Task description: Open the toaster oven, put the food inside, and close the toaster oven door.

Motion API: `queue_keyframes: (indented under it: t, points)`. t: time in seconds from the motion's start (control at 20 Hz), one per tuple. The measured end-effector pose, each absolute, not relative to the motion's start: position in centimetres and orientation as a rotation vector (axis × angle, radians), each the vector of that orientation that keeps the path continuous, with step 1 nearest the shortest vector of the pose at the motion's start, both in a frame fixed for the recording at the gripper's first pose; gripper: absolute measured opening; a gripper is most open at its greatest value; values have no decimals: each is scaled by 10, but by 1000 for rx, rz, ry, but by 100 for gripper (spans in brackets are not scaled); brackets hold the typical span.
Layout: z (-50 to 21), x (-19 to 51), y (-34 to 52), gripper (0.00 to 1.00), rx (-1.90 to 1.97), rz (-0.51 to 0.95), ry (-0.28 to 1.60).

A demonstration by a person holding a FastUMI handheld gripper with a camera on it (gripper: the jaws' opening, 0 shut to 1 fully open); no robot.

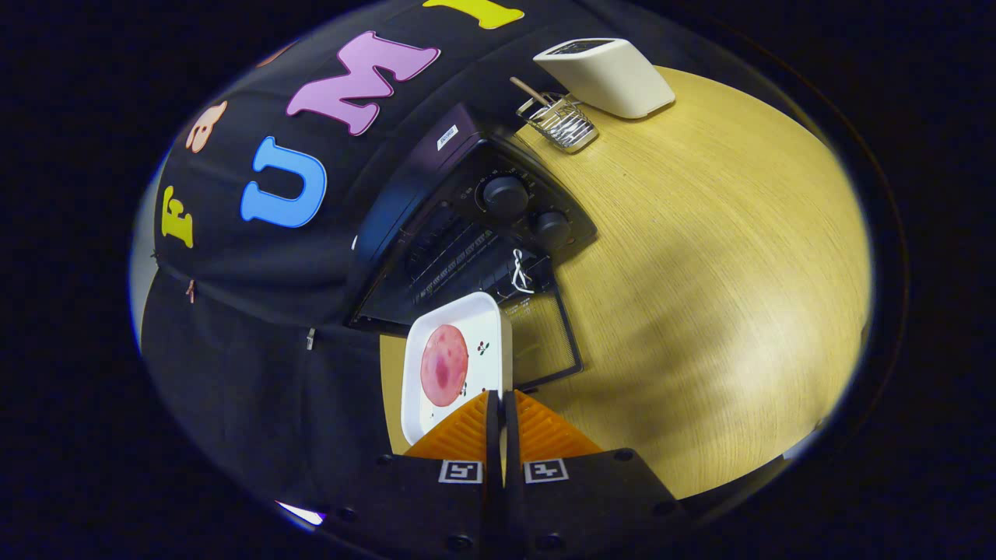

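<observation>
Claw (498, 400) is nearly closed, fingers pinching the rim of a white square plate (486, 327) edge-on; the plate hangs off one side of the fingers, view rolled sideways. A round pink slice of meat (444, 376) sits on the plate, near its middle.

Just beyond the plate: the toaster oven's glass door (548, 334) is dropped open, lying flat over the desk (700, 272). Plate's far edge overlaps the door and reaches toward the cavity mouth.

Black toaster oven (467, 233) straight ahead along the finger line, rack bars visible inside, two knobs (506, 194) beside the opening.

So the move looks like a straight push forward, plate flat, over the door into the cavity.

Farther back: a wire rack (564, 124) with a wooden stick and a cream toaster-like box (611, 78), well apart from the path.
</observation>
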State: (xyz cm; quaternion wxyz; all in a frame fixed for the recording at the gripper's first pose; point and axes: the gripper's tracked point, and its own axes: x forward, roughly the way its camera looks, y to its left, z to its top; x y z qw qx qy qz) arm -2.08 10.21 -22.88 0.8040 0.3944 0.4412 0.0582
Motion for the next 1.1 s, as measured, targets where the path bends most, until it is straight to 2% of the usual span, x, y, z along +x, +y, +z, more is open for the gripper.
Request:
queue_keyframes:
  t: [0.4, 0.95, 1.1]
  points:
    - [-247, 47, 130, 5, 987, -3, 823]
    - [-271, 114, 146, 5, 1144, -282, 617]
    - [-269, 130, 147, 5, 1164, -300, 567]
